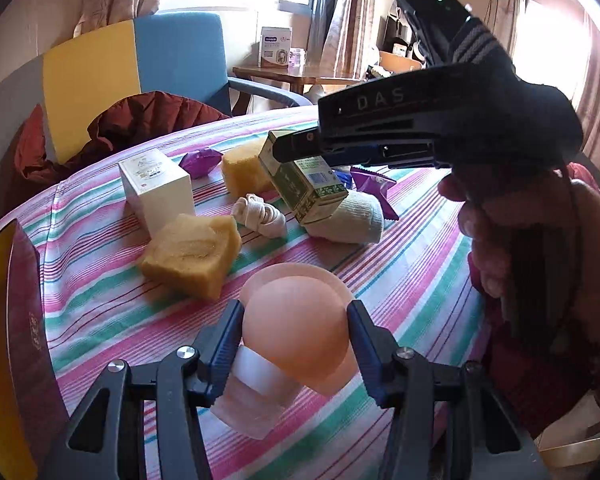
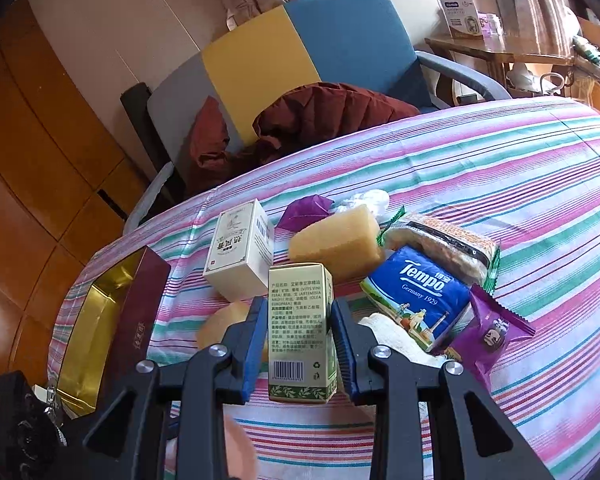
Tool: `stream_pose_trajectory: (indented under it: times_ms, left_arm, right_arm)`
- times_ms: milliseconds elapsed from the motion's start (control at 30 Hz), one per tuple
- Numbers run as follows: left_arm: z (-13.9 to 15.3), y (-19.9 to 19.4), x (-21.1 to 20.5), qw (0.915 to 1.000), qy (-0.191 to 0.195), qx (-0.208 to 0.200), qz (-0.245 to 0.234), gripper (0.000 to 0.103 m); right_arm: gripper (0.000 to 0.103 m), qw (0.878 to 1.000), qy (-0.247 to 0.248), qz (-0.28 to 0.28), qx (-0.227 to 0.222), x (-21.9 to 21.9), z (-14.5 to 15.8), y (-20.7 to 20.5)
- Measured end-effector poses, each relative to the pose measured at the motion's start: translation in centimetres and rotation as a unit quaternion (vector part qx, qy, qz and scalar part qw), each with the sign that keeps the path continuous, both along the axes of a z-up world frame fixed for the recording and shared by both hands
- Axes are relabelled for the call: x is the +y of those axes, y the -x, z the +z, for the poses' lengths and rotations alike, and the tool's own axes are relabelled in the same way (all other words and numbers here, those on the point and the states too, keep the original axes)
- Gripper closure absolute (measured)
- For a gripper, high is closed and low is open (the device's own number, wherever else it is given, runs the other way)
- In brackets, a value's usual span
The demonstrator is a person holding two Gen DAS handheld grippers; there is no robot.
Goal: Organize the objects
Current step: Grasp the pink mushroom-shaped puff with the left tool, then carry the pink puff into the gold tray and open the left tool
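Observation:
In the left wrist view my left gripper (image 1: 295,312) is shut on a peach-pink, mushroom-shaped object (image 1: 296,336) with a white band and a translucent base. It is tilted above the striped tablecloth (image 1: 400,272). My right gripper (image 2: 297,306) is shut on a tall green carton (image 2: 300,332) printed with text and a barcode. It holds the carton upright over the cloth. From the left wrist view the right gripper (image 1: 300,152) reaches in from the upper right, with the green carton (image 1: 308,184) tilted above a white sock (image 1: 352,216).
On the cloth lie a white box (image 2: 240,252), yellow sponges (image 1: 192,256) (image 2: 336,240), a rolled sock (image 1: 260,214), a blue tissue pack (image 2: 416,292), a cracker packet (image 2: 444,244) and purple packets (image 2: 488,336). An open maroon box with gold lining (image 2: 112,320) stands at the left edge. A chair with a red jacket (image 2: 324,116) is behind.

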State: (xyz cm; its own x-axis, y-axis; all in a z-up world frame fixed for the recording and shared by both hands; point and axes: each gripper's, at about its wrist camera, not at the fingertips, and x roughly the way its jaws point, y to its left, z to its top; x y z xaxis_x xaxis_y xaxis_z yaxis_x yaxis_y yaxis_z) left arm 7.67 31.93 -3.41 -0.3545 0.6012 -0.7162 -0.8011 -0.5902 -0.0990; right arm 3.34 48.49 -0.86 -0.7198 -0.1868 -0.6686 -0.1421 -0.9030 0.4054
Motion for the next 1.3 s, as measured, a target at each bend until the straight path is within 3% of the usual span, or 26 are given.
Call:
stream_pose_trajectory:
  times_ms: [167, 333, 567, 800, 967, 1300]
  left_arm:
    - [1.8, -0.6, -2.7, 0.9996, -0.017, 0.012, 0.016, 0.049]
    - [4.2, -1.1, -5.4, 0.9972, -0.02, 0.062, 0.036, 0.049]
    - [6.0, 1.1, -11.5, 0.9883, -0.007, 0.092, 0.122, 0.049]
    - [4.4, 5.7, -18.6, 0.9733, 0.017, 0.045, 0.224, 0.049]
    - [2.7, 8.2, -22.6, 0.9592, 0.048, 0.013, 0.278, 0.049]
    - [0.5, 9.4, -27.2, 0.9419, 0.081, -0.006, 0.326, 0.049]
  right_arm:
    - [0.07, 1.0, -0.005, 0.001, 0.005, -0.2, 0.2, -0.1]
    - [0.07, 1.0, -0.004, -0.004, 0.012, 0.0, 0.4, -0.4]
    - [0.07, 1.0, 0.001, 0.001, 0.029, -0.6, 0.9, -0.9]
    - [0.07, 0.997, -0.04, 0.032, 0.058, -3.4, 2.3, -1.0]
    - [0.07, 0.995, -0.039, 0.071, 0.065, -7.2, 3.5, -0.6]
    - [0.07, 0.979, -0.009, 0.187, 0.083, -18.0, 4.7, 0.1]
